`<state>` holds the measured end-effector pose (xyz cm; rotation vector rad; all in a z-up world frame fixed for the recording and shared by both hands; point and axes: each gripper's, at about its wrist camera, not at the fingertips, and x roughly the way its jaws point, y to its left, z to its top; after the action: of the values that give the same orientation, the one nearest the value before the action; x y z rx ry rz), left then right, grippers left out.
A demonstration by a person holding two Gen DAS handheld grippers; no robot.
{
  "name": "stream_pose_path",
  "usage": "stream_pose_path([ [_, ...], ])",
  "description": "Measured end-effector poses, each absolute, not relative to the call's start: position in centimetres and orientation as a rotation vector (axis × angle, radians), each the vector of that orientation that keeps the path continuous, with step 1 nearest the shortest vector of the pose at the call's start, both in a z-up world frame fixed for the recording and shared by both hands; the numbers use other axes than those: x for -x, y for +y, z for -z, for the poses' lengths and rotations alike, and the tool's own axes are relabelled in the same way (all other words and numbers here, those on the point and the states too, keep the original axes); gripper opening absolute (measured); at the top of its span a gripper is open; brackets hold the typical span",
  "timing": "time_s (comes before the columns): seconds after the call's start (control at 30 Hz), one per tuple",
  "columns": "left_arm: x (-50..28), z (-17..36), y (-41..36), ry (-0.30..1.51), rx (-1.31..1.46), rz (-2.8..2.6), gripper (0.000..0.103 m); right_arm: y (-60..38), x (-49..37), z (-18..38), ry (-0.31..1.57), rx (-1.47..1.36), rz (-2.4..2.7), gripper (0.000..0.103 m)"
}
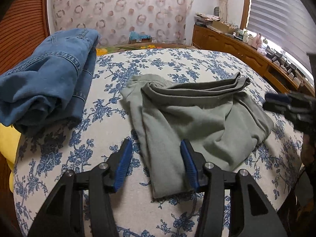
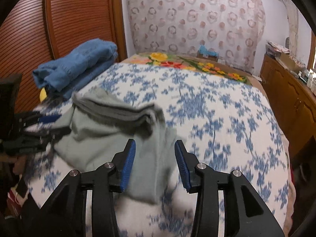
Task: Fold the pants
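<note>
Grey-green pants [image 1: 197,116] lie folded into a rough square on the floral bedsheet [image 1: 167,63], with the waistband layers stacked along the far edge. My left gripper [image 1: 156,148] is open and empty, hovering over the pants' near left edge. My right gripper [image 2: 155,148] is open and empty above the pants' [image 2: 110,138] near right corner. The right wrist view is motion-blurred. Each gripper shows at the side of the other's view: the right one [image 1: 284,102] and the left one [image 2: 41,126].
Folded blue jeans [image 1: 47,79] lie at the bed's far left, also seen in the right wrist view [image 2: 79,65]. A wooden slatted door [image 2: 59,19] stands behind them. A wooden cabinet [image 1: 246,55] with clutter runs along the right wall.
</note>
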<state>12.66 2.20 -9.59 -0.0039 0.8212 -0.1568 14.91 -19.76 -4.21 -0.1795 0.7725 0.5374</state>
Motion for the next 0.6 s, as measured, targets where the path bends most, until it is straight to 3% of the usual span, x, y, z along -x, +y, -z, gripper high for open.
stream_pose_path([
  [0.3, -12.8, 9.8, 2.8, 0.823, 0.035, 0.166, 0.051, -21.4, -12.7, 5.6, 0.83, 0.165, -0.566, 0.041],
  [0.6, -12.8, 9.7, 2.7, 0.822, 0.035, 0.165, 0.051, -21.3, -12.7, 6.9, 0.847, 0.181, -0.571, 0.034],
])
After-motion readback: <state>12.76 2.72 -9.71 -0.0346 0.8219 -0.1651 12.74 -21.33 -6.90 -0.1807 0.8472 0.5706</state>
